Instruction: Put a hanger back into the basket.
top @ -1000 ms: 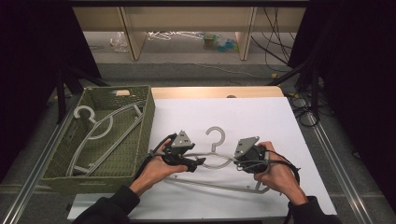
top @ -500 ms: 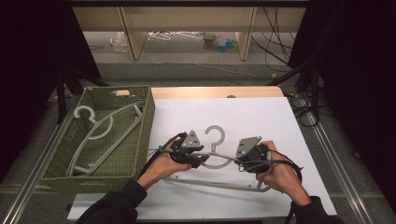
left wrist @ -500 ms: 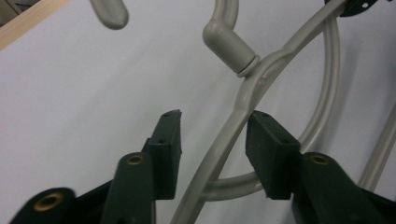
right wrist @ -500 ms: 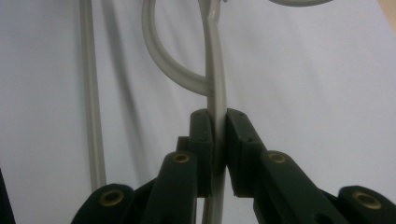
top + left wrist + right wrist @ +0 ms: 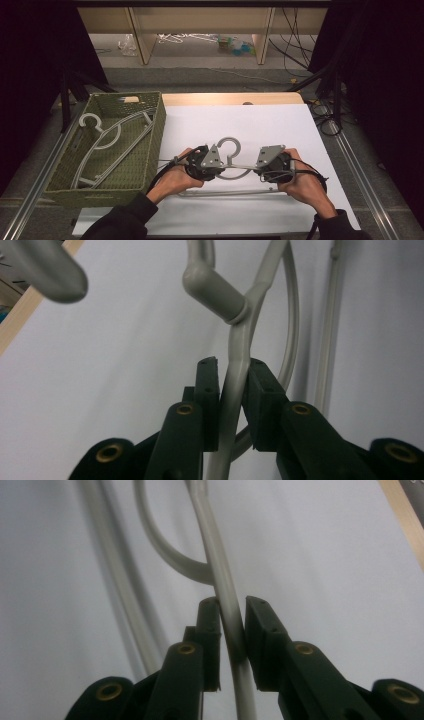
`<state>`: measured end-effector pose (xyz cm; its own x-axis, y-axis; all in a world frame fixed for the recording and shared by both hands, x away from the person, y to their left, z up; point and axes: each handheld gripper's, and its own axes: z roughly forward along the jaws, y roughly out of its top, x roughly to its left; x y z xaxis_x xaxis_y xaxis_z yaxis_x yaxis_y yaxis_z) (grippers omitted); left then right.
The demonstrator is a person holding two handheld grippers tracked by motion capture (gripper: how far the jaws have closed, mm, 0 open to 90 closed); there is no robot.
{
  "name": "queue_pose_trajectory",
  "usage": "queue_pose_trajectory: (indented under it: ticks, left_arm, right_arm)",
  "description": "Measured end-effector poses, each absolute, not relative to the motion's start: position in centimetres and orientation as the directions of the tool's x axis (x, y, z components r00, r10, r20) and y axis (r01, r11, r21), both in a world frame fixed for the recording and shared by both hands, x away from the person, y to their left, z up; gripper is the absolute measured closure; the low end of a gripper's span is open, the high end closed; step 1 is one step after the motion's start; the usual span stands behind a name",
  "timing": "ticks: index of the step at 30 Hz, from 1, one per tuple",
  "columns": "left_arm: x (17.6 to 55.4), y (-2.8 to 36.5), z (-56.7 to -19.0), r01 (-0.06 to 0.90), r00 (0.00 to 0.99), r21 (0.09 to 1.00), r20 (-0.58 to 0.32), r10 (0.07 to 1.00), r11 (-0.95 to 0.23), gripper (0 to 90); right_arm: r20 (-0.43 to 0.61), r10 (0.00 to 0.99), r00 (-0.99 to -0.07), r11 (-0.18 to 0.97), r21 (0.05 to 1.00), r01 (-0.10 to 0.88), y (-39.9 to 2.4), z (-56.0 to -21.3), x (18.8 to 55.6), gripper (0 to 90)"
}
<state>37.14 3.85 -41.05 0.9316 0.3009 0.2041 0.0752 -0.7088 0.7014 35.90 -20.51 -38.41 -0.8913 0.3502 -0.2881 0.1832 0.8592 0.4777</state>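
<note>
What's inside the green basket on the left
Inside the green basket lie grey hangers, hooks toward the far left corner. They overlap, so their number is unclear, and the near wall hides the bottom edge.

hangers on the sheet: one (image 5: 235, 165)
hangers in the basket: two that I can tell, one with its hook at the far left (image 5: 92, 122) and one beside it (image 5: 131, 131)
hangers in all: three
baskets: one (image 5: 155, 145)
white sheets: one (image 5: 260, 125)
tables: one (image 5: 235, 98)
grippers: two, a left gripper (image 5: 219, 165) and a right gripper (image 5: 256, 167)
hands: two, a left hand (image 5: 175, 177) and a right hand (image 5: 300, 182)
</note>
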Motion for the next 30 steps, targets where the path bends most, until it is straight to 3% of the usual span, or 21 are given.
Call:
queue_pose_trajectory:
  ticks: [6,16,30]
  left_arm:
    - [36.5,3.9,-40.4,0.09,0.944,0.709,0.163,0.288,-0.699,81.7]
    - [36.7,5.1,-39.1,0.163,0.929,0.721,0.117,0.35,-0.673,81.7]
    - [37.8,7.4,-37.7,0.248,0.9,0.751,0.055,0.432,-0.612,81.6]
  right_arm:
    - [-0.296,0.383,-0.875,0.84,0.506,0.197,-20.7,-38.4,36.0,71.3]
    - [-0.233,0.523,-0.82,0.715,0.643,0.273,-20.8,-38.1,36.3,43.4]
    - [-0.11,0.667,-0.737,0.515,0.783,0.349,-22.2,-37.0,36.4,33.5]
